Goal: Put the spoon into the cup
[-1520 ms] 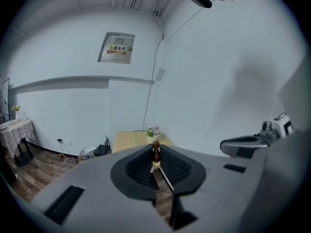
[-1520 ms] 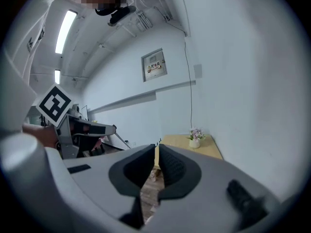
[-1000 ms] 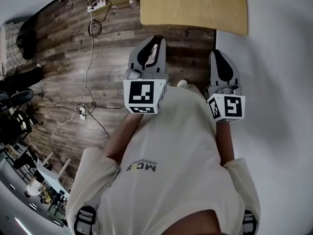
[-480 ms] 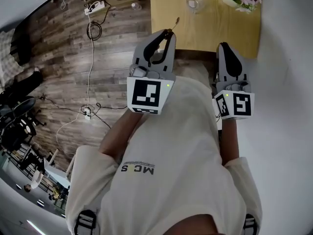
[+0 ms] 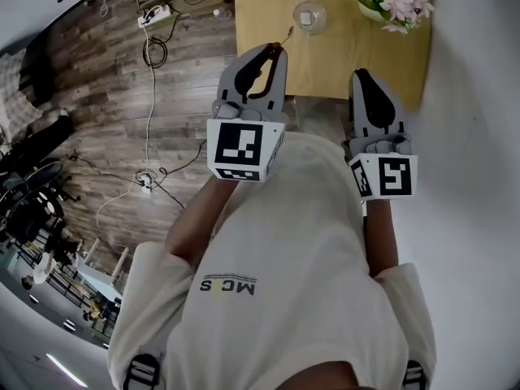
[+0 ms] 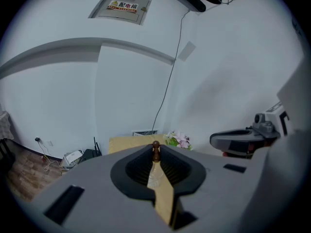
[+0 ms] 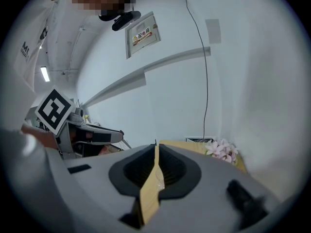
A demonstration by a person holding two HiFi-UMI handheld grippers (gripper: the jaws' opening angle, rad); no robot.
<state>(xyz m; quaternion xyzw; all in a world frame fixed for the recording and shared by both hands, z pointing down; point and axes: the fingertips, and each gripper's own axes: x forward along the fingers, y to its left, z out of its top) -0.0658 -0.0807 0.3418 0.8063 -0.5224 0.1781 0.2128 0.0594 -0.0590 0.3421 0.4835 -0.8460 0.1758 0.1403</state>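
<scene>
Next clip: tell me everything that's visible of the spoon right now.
The spoon shows only as a slim, dark brown, wood-like end with a rounded knob. It sticks out past the tips of the left gripper, whose jaws are closed on it. It is held in the air, pointing toward the wooden table. Its bowl is hidden.

Dark wood-plank floor (image 5: 106, 136) fills the head view from 9 to 11 o'clock. A pale wooden bench (image 5: 341, 63) stands at 12 o'clock, its far side against a plain white wall (image 5: 479, 177) that runs down past 3 o'clock. A white power strip (image 5: 157, 13) lies at 11 o'clock, and a thin cable (image 5: 152, 96) trails from it across the planks. Dark furniture (image 5: 36, 63) sits at 10 o'clock. High on the wall hangs a panel with a yellow label (image 6: 124, 6), and a wall cable (image 6: 170, 76) drops towards a small vent (image 6: 144, 132). A strip light (image 7: 44, 74) glows overhead.
</scene>
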